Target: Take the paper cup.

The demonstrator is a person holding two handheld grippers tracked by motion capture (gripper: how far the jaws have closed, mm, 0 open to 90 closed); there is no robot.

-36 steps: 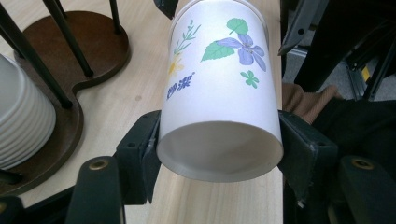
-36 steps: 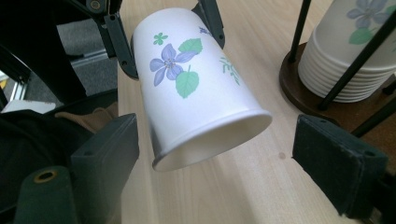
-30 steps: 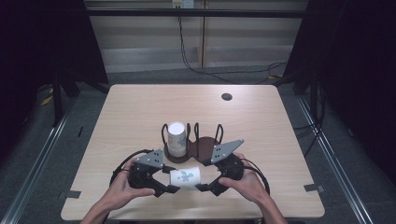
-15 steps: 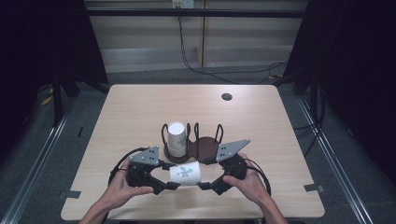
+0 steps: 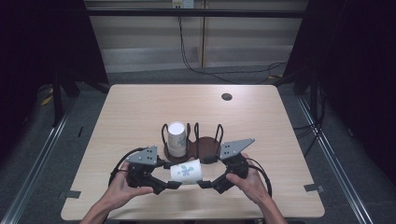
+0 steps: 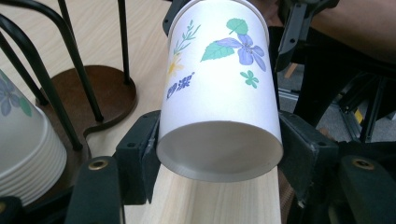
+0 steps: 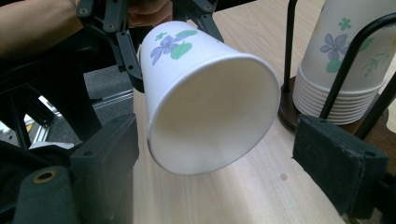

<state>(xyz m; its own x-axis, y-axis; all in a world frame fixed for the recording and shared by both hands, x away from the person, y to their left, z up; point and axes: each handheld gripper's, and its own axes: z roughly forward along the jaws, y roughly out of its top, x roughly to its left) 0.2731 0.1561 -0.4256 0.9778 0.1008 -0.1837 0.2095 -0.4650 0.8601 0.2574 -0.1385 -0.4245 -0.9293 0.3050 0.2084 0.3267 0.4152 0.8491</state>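
A white paper cup with a flower print lies on its side just above the table's near edge. My left gripper is shut on its base end; in the left gripper view both pads press on the paper cup, with my left gripper at its bottom rim. My right gripper faces it from the right and is open. In the right gripper view the paper cup's mouth sits between the spread jaws of my right gripper, with a gap at the right pad.
Just beyond the grippers stands a dark cup holder with black wire loops, and a stack of several paper cups fills its left bay. A small dark round spot marks the table's far right. Cables run across the floor behind the table.
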